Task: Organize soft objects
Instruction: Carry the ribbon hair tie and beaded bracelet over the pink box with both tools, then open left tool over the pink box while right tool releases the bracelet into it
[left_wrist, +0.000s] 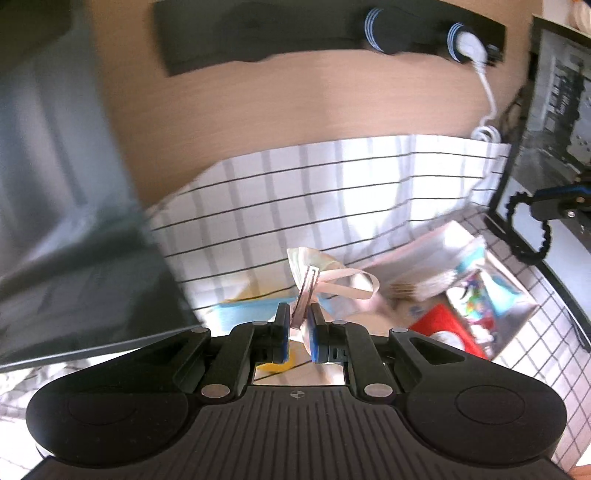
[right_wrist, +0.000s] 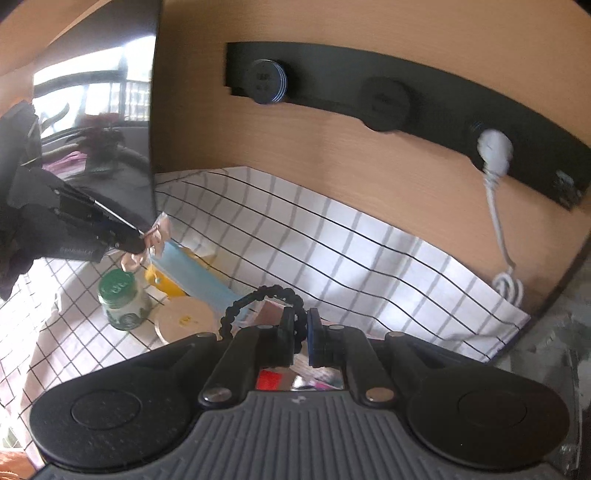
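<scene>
In your left wrist view, your left hand-held gripper (left_wrist: 298, 325) is gripping a thin metal strip (left_wrist: 306, 293) tied to a pale cloth pouch (left_wrist: 314, 264) with a pink ribbon, hanging above the checked cloth (left_wrist: 295, 192) on the desk, near a pile of colourful packets (left_wrist: 461, 291). In your right wrist view, your right hand-held gripper (right_wrist: 302, 332) is clenching a black beaded cord (right_wrist: 258, 299), while the left one (right_wrist: 110, 229) is showing at the far left with the pouch (right_wrist: 157, 236) above a green-lidded jar (right_wrist: 122, 299).
</scene>
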